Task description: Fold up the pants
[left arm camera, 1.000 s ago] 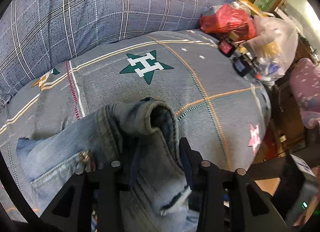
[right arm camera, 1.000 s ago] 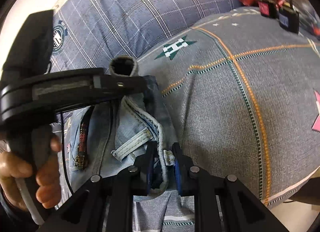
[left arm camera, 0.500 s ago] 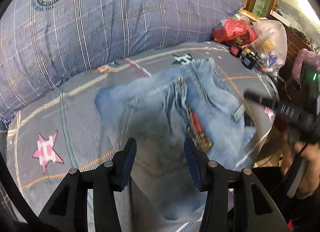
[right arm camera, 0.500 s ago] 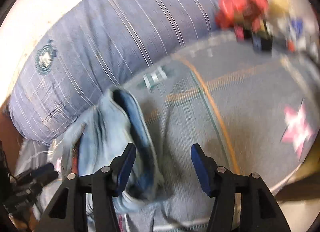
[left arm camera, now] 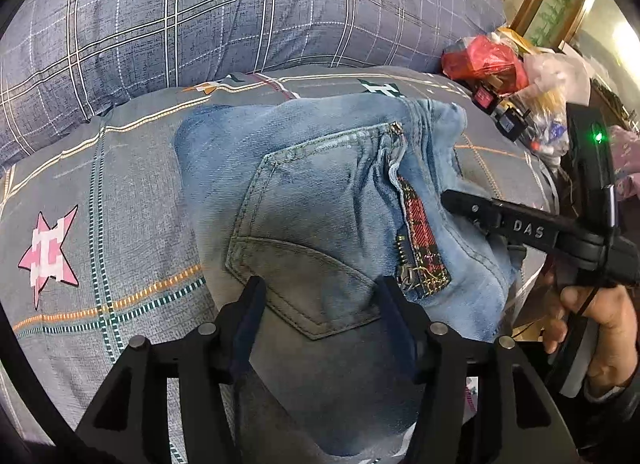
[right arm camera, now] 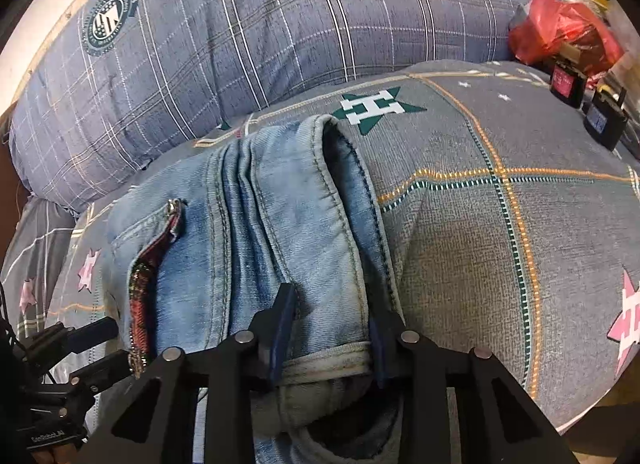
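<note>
Bedding in grey check with star prints carried the jeans (left arm camera: 320, 191), folded near the bed's (left arm camera: 120, 191) middle. Left wrist view: the left gripper (left arm camera: 320, 296) hovered unclenched over the back pocket (left arm camera: 304, 240); "DAS" showed on the right gripper (left arm camera: 452, 199). Right wrist view: jaws spread, straddling the waistband (right arm camera: 328, 360). Pressing the fold flat would probably serve best.

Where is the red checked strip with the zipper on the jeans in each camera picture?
Left wrist view: the red checked strip runs down the jeans right of middle, just beyond the left gripper.
Right wrist view: the same strip is at the left side of the jeans, left of the right gripper.
Shared landmark: the green star on the bedspread, beyond the jeans.
</note>
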### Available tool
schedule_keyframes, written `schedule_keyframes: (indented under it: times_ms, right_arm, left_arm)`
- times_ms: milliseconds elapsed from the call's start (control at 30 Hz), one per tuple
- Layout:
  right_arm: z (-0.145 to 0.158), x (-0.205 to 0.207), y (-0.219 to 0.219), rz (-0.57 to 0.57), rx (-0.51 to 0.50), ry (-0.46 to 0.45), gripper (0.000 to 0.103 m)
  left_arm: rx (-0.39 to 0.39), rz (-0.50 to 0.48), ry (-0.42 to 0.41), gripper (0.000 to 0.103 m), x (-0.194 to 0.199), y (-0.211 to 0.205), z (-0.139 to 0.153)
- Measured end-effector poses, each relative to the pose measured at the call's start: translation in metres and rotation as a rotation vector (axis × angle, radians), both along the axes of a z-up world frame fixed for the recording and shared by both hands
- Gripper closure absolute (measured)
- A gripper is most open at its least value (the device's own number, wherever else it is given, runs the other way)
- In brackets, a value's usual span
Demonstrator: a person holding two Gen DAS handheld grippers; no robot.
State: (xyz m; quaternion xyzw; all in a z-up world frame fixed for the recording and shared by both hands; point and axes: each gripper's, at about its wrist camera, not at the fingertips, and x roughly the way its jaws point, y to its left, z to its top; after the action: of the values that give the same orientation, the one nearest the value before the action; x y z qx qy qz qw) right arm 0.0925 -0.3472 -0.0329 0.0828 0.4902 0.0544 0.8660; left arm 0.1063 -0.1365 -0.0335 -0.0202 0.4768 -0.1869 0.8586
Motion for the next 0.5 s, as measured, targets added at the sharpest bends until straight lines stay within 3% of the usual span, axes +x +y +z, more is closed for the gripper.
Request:
schedule_keyframes:
  times_ms: [133,200,267,367,500]
  right_arm:
    - [-0.002,0.001,0.001,0.006,0.016,-0.031,0.061]
    - [0.004,-0.003,-0.005,-0.009,0.072,-0.058,0.045]
    - [0.011,-0.009,-0.012,-0.021,0.142,-0.101,0.036]
    - [0.019,-0.014,-0.020,-0.072,0.146,-0.134,0.035]
    - [0.012,-0.013,-0.031,-0.134,0.250,-0.092,0.035]
  left_arm:
    - [0.004,0.023,-0.034,0.041,-0.009,0.013,0.012]
    - [-0.024,0.076,-0.050,0.034,-0.013,0.032,0.016]
    - [-0.079,0.118,-0.036,0.033,-0.012,0.049,0.016]
    - [-0.124,0.176,0.018,0.033,-0.007,0.068,0.007]
    - [-0.197,0.194,0.090,0.033,-0.009,0.072,-0.008]
